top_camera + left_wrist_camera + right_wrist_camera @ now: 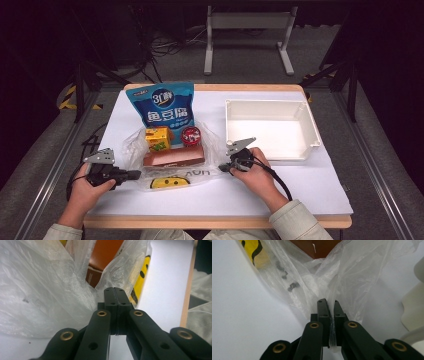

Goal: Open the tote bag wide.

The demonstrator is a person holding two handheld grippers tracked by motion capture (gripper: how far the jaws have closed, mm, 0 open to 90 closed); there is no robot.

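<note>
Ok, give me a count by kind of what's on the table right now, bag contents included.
Clear plastic bag: 1
Blue snack pouch: 1
Yellow carton: 1
Red round tin: 1
Brown box: 1
White bin: 1
Total: 6

The left gripper and right gripper each pinch an edge of the bag.

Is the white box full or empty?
Empty. The white box shows only its bare white floor in the high view; the snacks sit in the plastic bag beside it.
</note>
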